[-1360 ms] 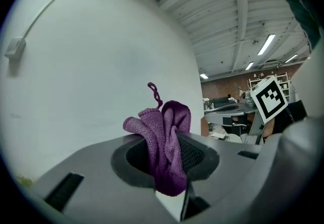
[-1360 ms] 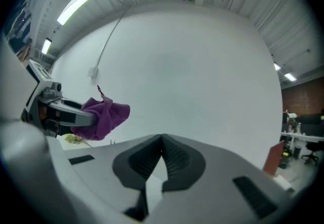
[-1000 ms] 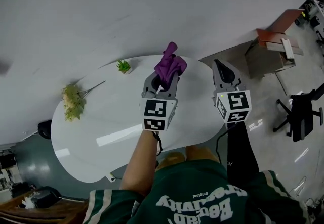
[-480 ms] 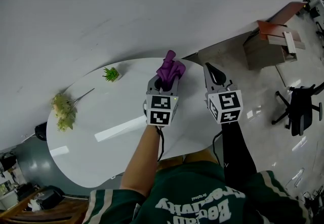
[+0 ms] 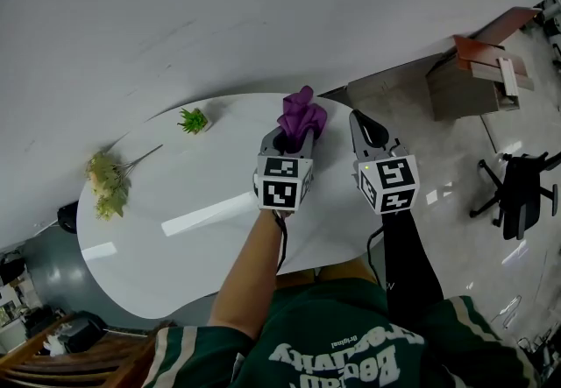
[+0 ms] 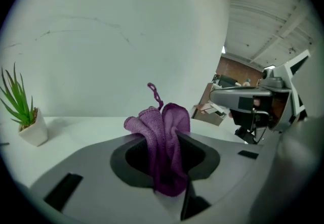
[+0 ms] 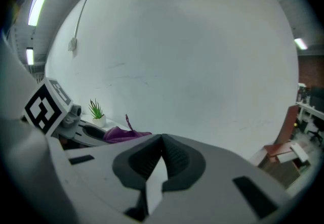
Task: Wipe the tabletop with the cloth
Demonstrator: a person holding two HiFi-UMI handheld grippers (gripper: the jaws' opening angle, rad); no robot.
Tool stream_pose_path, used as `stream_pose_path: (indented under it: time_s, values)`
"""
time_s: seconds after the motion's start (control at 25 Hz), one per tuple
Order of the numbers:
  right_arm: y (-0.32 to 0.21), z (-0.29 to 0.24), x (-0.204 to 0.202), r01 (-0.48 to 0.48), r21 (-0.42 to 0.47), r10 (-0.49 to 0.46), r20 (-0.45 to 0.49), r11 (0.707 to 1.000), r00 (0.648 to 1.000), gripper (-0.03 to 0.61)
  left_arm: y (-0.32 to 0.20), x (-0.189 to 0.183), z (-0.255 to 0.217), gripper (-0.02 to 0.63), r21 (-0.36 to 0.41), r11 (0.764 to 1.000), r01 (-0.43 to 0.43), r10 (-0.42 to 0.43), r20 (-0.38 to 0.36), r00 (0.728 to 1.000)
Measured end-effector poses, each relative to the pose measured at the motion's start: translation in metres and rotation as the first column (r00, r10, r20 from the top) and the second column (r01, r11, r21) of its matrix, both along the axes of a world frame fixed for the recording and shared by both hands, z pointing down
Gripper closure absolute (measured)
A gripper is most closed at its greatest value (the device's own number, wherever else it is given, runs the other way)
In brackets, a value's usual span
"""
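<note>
The left gripper [image 6: 167, 165] is clamped on the one purple cloth [image 6: 163, 127] over the far edge of the white tabletop [image 5: 193, 233], the right gripper [image 7: 161, 142] beside it is closed and empty, and one potted plant [image 5: 194, 122] and one flower bunch [image 5: 107, 185] lie farther left.

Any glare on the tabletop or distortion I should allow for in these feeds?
Head view: a bright glare streak on the table, left of the left gripper; the cloth is sharp. Both gripper views: strong fisheye bending, dark corners.
</note>
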State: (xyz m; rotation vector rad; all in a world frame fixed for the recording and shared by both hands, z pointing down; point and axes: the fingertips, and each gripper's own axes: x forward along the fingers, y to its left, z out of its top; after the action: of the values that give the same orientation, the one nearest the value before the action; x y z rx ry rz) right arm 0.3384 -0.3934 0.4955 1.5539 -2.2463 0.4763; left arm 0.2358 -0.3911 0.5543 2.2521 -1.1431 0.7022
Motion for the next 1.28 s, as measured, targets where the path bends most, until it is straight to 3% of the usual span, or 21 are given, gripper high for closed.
stream_pose_path:
  time_s: [0.16,0.72,1.28]
  values:
    - [0.003,0.003,-0.008,0.014,-0.008,-0.014,0.006,1.000,1.000,0.574,0.003,-0.007,0.010,0.506,0.004,1.000,0.017,-0.017,0.070,0.997]
    - [0.012,0.017,-0.078,0.113,-0.040,-0.111,0.041,0.993,0.993,0.574,0.024,-0.073,0.013,0.511,-0.010,0.990,0.139,-0.138,0.071,0.988]
    - [0.019,0.016,-0.201,0.222,-0.036,-0.222,-0.010,0.974,0.975,0.574,0.057,-0.195,0.017,0.509,-0.039,0.959,0.282,-0.283,-0.014,0.959]
